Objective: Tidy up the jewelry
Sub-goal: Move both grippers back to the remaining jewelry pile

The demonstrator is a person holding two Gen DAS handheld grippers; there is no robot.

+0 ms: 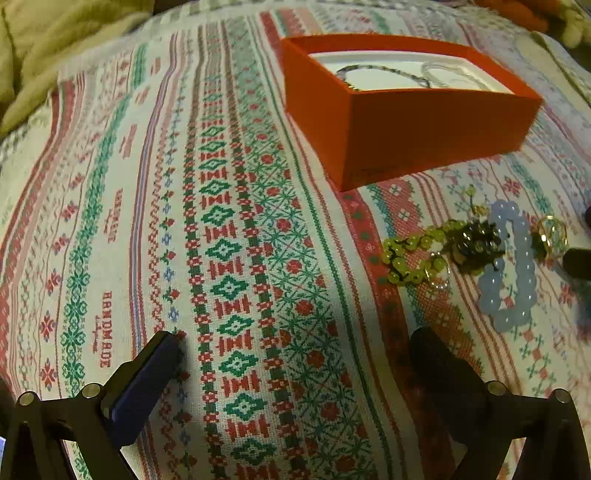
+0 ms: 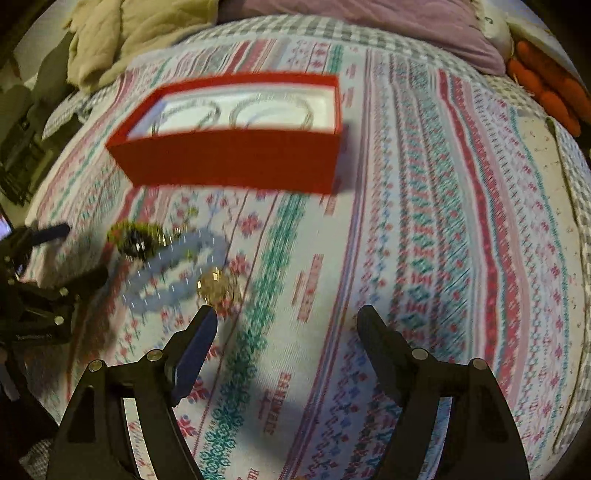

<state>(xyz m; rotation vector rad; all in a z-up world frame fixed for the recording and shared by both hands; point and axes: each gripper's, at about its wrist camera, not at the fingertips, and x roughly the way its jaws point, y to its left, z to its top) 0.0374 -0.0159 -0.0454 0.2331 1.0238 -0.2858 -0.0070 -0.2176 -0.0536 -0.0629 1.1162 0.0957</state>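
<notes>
A red open box (image 1: 424, 125) with a white lining holds bracelets; it also shows in the right wrist view (image 2: 236, 162). In front of it lie a green bead bracelet (image 1: 410, 258), a dark bead piece (image 1: 476, 240), a pale blue bead bracelet (image 1: 511, 273) and a gold ring (image 1: 552, 236). My left gripper (image 1: 295, 343) is open and empty, left of the jewelry. My right gripper (image 2: 286, 317) is open and empty; its left fingertip (image 2: 207, 317) is just below the gold ring (image 2: 214, 286). The blue bracelet (image 2: 173, 269) and the dark piece (image 2: 138, 238) lie left of it.
A patterned cloth (image 1: 229, 258) covers the surface. A beige blanket (image 2: 129, 33) and a purple one (image 2: 369, 22) lie behind it, with orange things (image 2: 546, 85) at the far right. The left gripper (image 2: 37, 280) shows at the left edge of the right wrist view.
</notes>
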